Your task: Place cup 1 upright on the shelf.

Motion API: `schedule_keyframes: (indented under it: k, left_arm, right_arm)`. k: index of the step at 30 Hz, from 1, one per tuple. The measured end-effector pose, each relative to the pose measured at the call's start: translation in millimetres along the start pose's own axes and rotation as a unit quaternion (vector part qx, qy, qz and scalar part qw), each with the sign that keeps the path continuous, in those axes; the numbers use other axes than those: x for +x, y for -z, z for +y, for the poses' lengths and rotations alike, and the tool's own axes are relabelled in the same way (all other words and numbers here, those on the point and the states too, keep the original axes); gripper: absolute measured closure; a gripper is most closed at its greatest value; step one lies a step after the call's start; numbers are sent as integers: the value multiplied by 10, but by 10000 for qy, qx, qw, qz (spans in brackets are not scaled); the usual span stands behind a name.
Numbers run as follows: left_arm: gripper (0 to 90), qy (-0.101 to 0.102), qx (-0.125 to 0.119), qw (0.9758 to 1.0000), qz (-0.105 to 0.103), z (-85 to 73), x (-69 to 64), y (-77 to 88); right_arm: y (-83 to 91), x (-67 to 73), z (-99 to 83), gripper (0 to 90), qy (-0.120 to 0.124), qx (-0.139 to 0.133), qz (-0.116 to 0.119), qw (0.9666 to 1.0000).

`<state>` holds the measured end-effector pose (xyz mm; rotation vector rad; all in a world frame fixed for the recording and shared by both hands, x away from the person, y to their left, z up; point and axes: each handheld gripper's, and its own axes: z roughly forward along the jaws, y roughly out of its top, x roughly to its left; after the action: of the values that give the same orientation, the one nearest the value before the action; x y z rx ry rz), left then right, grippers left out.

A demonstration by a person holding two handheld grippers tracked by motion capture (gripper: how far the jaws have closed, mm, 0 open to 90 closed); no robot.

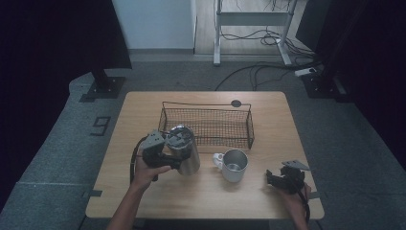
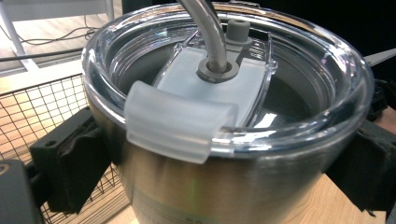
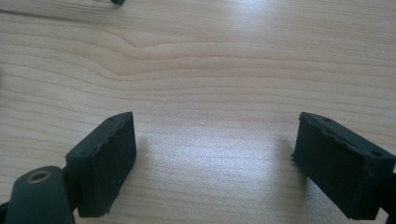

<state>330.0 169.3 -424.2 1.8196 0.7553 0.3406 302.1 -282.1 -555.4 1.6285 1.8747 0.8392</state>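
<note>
Item: steel tumbler (image 1: 186, 154) with clear lid (image 2: 224, 79) and bent straw (image 2: 205, 32). It stood at about 9 o'clock from the table's (image 1: 143, 191) centre, at the near left corner of the wire basket (image 1: 207, 125); whether its base touched the wood I could not tell. I had my left gripper (image 1: 168, 154) clamped on its wall just under the lid rim, one pad (image 2: 74, 158) on each side.

Handling, as I judged it: rigid, smooth and slippery metal, likely weighty, top-heavy if filled. The lid looked press-fitted, so I rated the body below the rim the sound hold, not lid or straw.

Adjacent: white mug (image 1: 232, 165), upright, at 3 o'clock from the tumbler, apart from it.

Further out: my right gripper (image 1: 280, 179) at the table's 4 o'clock, jaws spread wide over bare wood, nothing between them.
</note>
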Motion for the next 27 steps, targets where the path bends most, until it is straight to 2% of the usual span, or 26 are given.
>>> schedule_keyframes:
  k: [5,15,27]
  left_arm:
    - [43,-50,-8,10000,-44,7,12,23]
    - [43,13,-66,9999,-111,29,70,46]
    - [43,-46,-104,9999,-1,138,118,88]
  right_arm:
    - [0,0,0,127,1,-1,0,10000]
    - [0,0,0,127,0,0,0,10000]
    - [0,0,0,127,0,0,1,10000]
